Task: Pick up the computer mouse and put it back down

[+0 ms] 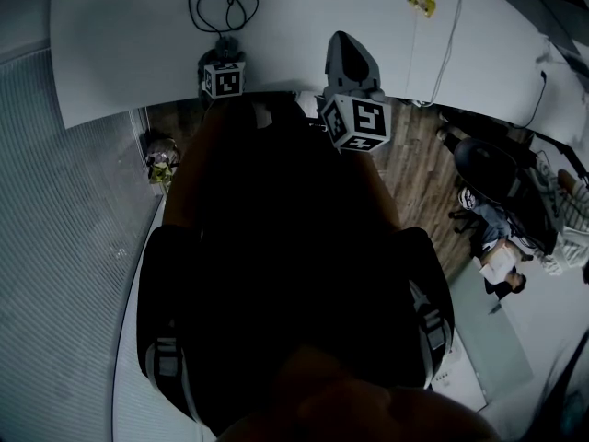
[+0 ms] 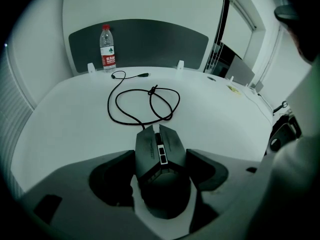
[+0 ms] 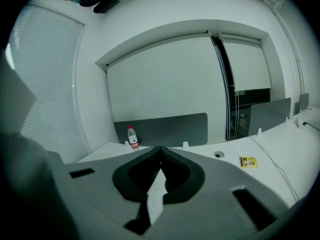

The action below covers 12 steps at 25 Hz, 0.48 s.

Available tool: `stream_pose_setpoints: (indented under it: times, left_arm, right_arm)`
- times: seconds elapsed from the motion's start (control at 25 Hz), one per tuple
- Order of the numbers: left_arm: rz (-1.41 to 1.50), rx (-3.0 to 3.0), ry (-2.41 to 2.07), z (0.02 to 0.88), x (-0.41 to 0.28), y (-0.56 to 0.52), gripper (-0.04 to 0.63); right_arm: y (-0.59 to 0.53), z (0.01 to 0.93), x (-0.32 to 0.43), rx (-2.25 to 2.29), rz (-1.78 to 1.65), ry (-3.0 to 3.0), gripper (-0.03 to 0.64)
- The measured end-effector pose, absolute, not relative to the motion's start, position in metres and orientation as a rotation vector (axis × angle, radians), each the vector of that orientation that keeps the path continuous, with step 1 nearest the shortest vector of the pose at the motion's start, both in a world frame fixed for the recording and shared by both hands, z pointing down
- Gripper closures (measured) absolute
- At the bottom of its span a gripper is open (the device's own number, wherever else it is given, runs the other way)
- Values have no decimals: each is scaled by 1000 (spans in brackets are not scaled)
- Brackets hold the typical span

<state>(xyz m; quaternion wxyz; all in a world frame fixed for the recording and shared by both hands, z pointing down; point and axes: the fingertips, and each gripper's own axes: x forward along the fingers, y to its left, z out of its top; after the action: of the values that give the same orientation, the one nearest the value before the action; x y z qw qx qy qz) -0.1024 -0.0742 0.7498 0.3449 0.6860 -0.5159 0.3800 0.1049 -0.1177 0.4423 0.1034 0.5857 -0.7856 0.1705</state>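
Note:
A dark computer mouse [image 2: 161,156] sits between the jaws of my left gripper [image 2: 161,164], whose pads press against both of its sides. Its black cable [image 2: 142,101] runs forward in loose loops over the white table [image 2: 65,119]. I cannot tell whether the mouse rests on the table or hangs just above it. In the head view the left gripper's marker cube [image 1: 224,79] is at the table's near edge, below the cable [image 1: 224,7]. My right gripper [image 3: 160,151] is raised above the table with its jaws together and nothing between them; its cube [image 1: 359,122] shows right of centre.
A water bottle [image 2: 107,46] with a red label stands at the far edge against a grey divider panel [image 2: 150,41]. A small yellow tag [image 1: 421,0] and a white cord [image 1: 449,40] lie on the table to the right. The person's dark clothing fills the lower head view.

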Motion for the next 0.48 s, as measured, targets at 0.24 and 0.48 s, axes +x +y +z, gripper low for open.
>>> stream_pose_setpoints:
  times: [0.24,0.48]
  left_arm:
    - [991,1793,-1329,750,-99,-74,284]
    - [964,1792,-1333,746,-99,-78,276]
  right_arm:
    - [-114,443,108,1734,500,-2316,617]
    - [-113,442,112,1740,495,-2311,617]
